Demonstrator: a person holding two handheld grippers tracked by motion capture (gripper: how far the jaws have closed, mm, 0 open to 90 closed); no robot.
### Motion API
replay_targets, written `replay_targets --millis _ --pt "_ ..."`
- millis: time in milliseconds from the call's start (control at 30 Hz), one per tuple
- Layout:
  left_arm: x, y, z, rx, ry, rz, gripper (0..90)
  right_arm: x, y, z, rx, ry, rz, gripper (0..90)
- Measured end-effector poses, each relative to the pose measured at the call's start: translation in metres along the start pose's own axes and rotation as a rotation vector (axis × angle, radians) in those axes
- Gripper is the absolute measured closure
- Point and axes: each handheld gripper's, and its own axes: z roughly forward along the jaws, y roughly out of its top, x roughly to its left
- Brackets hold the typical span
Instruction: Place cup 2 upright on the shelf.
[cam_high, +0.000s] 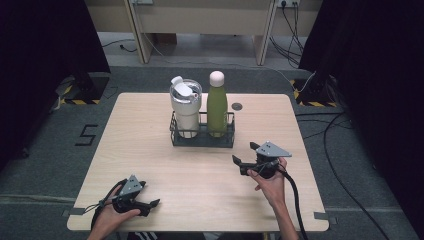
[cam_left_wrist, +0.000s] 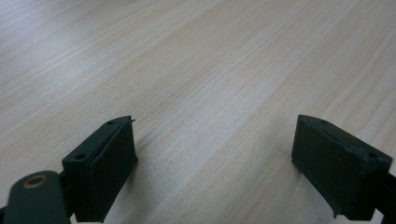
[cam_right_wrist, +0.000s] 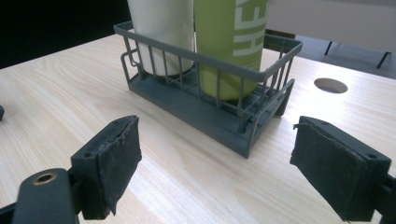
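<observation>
Right gripper (cam_high: 246, 156) hovers near the wire rack (cam_high: 202, 138) holding the green bottle (cam_high: 217, 105) and white tumbler (cam_high: 186, 107), jaws spread, empty; left gripper (cam_high: 152, 202) rests wide apart on the table (cam_high: 150, 150), gripping nothing

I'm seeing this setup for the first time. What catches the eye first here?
A dark wire basket stands mid-table toward the far edge, holding a white tumbler on the left and a green bottle with a pale cap beside it. Nearer, the left gripper and the right gripper sit apart from it, jaws open and empty.
</observation>
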Motion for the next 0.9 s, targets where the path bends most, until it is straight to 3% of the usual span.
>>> replay_targets --millis 900 --pt "0.000 0.000 0.000 0.001 0.000 0.000 12.8 0.018 -0.025 -0.006 0.077 0.069 -0.026 15.0"
